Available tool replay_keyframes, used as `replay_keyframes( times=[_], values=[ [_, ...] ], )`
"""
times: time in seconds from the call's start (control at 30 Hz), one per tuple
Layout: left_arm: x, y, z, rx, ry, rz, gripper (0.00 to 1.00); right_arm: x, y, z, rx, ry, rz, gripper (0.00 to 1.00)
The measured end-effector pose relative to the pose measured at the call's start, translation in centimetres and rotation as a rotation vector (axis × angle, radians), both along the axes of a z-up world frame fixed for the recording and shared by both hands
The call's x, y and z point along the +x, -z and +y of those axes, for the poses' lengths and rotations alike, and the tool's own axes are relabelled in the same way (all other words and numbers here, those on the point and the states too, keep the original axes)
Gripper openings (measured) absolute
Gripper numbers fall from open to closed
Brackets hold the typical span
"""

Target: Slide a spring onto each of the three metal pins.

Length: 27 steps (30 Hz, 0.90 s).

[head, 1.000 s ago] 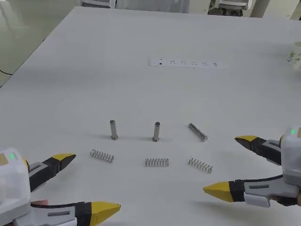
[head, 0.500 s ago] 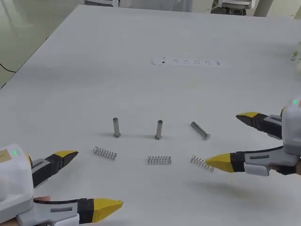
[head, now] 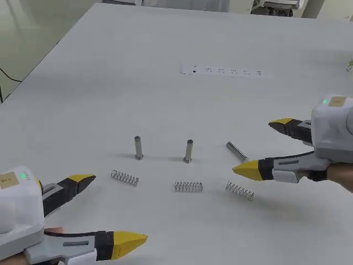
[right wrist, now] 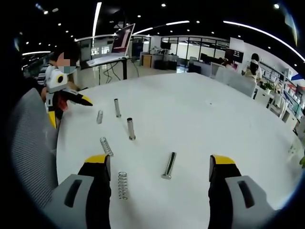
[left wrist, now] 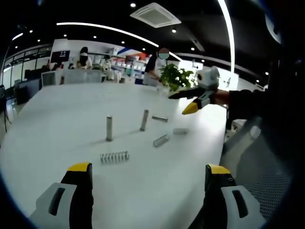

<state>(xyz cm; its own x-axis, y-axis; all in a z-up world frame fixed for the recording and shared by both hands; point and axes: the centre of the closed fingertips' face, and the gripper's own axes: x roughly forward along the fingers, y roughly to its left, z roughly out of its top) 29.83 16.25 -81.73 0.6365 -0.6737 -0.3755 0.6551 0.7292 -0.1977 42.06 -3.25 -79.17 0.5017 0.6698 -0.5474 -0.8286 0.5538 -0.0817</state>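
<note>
Jaws of the left hand-held gripper stand wide apart and empty at the near left of the white surface. Ahead of it the left pin stands upright, with the left spring lying just in front. The middle pin is also upright, and the middle spring lies before it. The right pin lies on its side, with the right spring nearer the person. The right hand-held gripper hangs over that end, jaws apart, holding nothing, its lower tip near the fallen pin. A power strip lies farther back.
</note>
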Motion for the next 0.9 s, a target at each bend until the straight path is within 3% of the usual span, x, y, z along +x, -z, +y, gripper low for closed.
replay_keyframes(
  times=[0.37,0.47,0.77,0.9],
  values=[
    [0.1,0.2,-0.1,0.005,0.006,0.004,0.95,1.4,1.6,0.7,-0.040,0.013,0.043,0.77],
    [0.1,0.2,-0.1,0.005,0.006,0.004,0.95,1.7,2.1,0.6,-0.052,0.027,0.057,0.69],
    [0.0,0.3,-0.1,0.009,0.008,0.006,0.95,2.3,3.3,0.4,-0.068,0.063,0.110,0.56],
    [0.1,0.3,-0.1,0.010,0.007,0.008,0.95,2.6,4.0,0.4,-0.104,0.074,0.123,0.49]
  ],
)
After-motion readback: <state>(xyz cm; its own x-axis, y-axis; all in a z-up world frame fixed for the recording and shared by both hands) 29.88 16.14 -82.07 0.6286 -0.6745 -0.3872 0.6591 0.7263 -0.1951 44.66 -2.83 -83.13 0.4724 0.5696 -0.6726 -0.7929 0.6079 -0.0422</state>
